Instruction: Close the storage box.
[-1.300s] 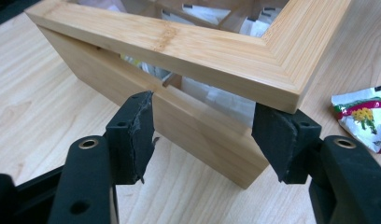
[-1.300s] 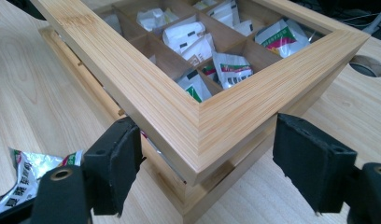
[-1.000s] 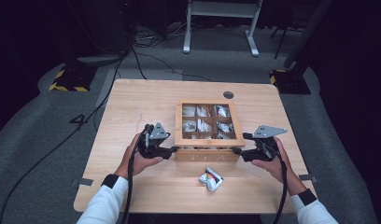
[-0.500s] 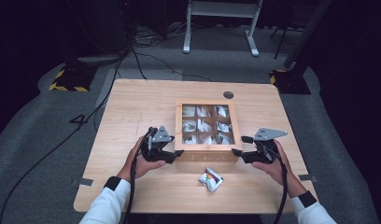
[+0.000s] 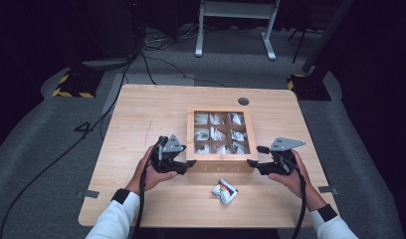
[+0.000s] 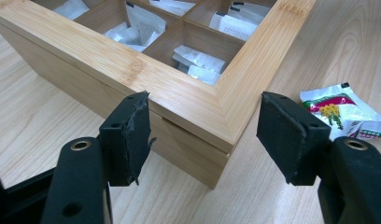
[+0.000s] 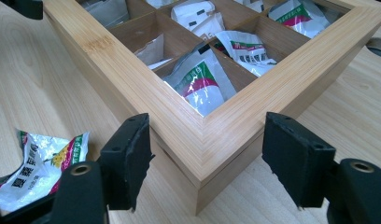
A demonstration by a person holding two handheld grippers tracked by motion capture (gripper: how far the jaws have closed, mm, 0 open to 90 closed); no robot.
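We see box [image 5: 222, 139] mid-table, lid shut, glass panes showing sachets [image 5: 215, 133] in compartments. Left gripper [image 5: 185, 167] at box's near left corner; corner sits between its jaws, left pad touching box wall, right pad clear, nothing gripped. Right gripper [image 5: 254, 157] at near right corner, jaws wide, just been closing, corner between them, pads off wood. Loose packet [image 5: 224, 191] lies on table [image 5: 141, 114] just before box.

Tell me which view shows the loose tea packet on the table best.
The high view: the whole tea packet lies unblocked before the wooden tea box. In the left gripper view it sits partly behind a jaw; in the right gripper view it is cropped.
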